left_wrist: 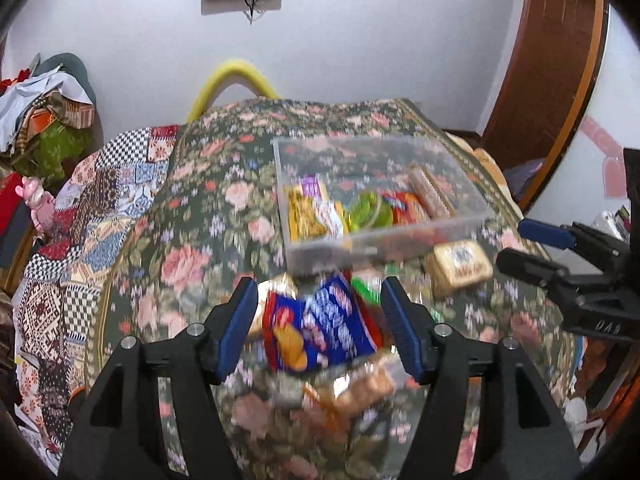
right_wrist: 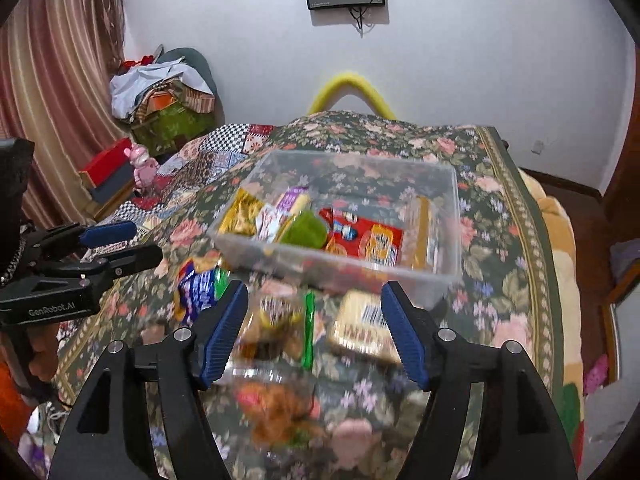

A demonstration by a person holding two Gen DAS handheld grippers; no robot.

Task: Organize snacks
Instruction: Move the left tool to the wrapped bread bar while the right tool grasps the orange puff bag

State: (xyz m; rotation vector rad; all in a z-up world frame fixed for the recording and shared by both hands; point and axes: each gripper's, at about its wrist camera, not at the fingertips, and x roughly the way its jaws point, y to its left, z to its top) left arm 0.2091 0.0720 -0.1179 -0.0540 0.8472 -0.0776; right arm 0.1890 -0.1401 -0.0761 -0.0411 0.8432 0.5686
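Observation:
A clear plastic box [left_wrist: 472,222] [right_wrist: 448,276] sits on the floral bedspread and holds several snack packs. Loose snacks lie in front of it. My left gripper [left_wrist: 318,326] is open, its jaws on either side of a blue and red snack bag [left_wrist: 320,328], apart from it. That bag also shows in the right wrist view [right_wrist: 196,292]. My right gripper [right_wrist: 314,330] is open above a clear cookie pack [right_wrist: 272,320], a green stick [right_wrist: 309,328] and a gold pack [right_wrist: 362,326] [left_wrist: 458,266]. Both views are motion-blurred.
The floral bedspread [left_wrist: 208,208] [right_wrist: 500,240] covers the bed; a patchwork quilt [left_wrist: 80,248] lies to the left. Clothes pile [right_wrist: 160,96], red box [right_wrist: 108,164] and pink toy [right_wrist: 144,168] stand at far left. A yellow arc [left_wrist: 236,80] rises behind the bed.

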